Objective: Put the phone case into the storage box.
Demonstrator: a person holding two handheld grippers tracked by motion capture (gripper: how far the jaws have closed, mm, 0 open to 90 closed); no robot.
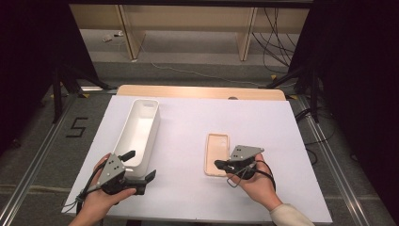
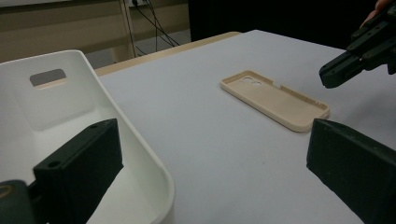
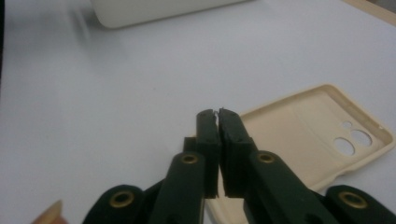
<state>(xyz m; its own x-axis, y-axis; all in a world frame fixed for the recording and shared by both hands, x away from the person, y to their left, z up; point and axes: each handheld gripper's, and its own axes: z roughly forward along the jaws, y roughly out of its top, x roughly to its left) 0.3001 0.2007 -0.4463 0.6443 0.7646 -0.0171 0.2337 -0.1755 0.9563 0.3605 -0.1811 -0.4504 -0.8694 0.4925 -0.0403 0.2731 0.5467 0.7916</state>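
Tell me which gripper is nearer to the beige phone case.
Right. The right gripper sits at the near right edge of the phone case, jaws nearly together with nothing between them. The left gripper is well off to its left, jaws wide open astride the white bin's near end.

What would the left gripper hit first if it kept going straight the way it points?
Probably nothing soon. The left gripper points between the white plastic bin and the beige rubbery phone case; its own view shows bare white tabletop ahead. One open jaw sits inside the bin, so its wall may catch; depth is unclear.
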